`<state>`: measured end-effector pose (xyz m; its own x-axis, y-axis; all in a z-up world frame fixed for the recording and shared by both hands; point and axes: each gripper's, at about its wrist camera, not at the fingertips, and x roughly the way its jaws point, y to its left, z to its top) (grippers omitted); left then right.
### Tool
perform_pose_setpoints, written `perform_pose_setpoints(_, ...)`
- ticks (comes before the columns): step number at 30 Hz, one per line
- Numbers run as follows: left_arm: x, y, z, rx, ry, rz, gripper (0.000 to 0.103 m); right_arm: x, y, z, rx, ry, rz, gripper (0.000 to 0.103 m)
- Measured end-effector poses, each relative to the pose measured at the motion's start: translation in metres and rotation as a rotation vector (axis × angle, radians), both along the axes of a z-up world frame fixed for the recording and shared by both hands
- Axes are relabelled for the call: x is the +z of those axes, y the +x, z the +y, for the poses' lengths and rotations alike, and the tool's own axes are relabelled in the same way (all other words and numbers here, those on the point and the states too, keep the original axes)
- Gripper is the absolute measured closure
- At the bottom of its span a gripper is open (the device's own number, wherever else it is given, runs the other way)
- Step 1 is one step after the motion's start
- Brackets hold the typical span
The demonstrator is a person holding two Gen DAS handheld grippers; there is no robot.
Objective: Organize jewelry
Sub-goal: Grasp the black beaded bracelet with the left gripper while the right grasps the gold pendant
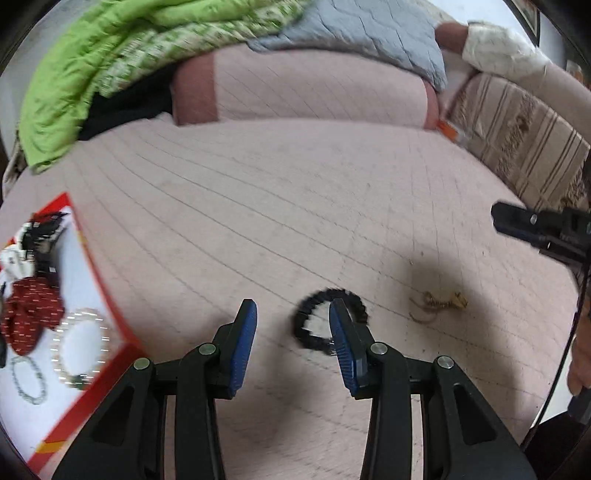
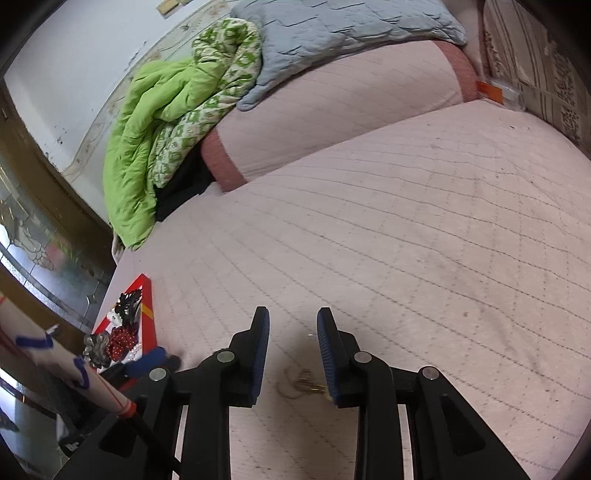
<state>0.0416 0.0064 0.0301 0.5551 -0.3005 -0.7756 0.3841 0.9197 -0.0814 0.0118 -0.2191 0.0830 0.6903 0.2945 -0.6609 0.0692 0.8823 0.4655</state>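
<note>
A black beaded bracelet (image 1: 314, 325) lies on the pink quilted bed, partly behind my left gripper's right finger. My left gripper (image 1: 293, 314) is open and empty, just above it. A gold chain piece (image 1: 439, 303) lies to the right of the bracelet. In the right wrist view the gold chain (image 2: 301, 386) sits low between the fingers of my right gripper (image 2: 293, 322), which is open and empty. A red-edged white box (image 1: 79, 369) at the left holds a pearl bracelet (image 1: 79, 345), a silver chain (image 1: 29, 380) and red and black pieces.
A pink bolster (image 1: 314, 88) lies across the far side of the bed, with a green quilt (image 1: 85, 66) and a grey blanket (image 1: 362, 33) piled on it. A striped cushion (image 1: 517, 140) is at the right. The box (image 2: 146, 314) sits near the bed's left edge.
</note>
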Motion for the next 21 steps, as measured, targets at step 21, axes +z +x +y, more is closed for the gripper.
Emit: perform_pose_setpoints(21,0.004,0.004,-0.023,-0.017,0.005,-0.070,0.095,-0.048,0.002,0.007,0.154,-0.061,0.159,0.068)
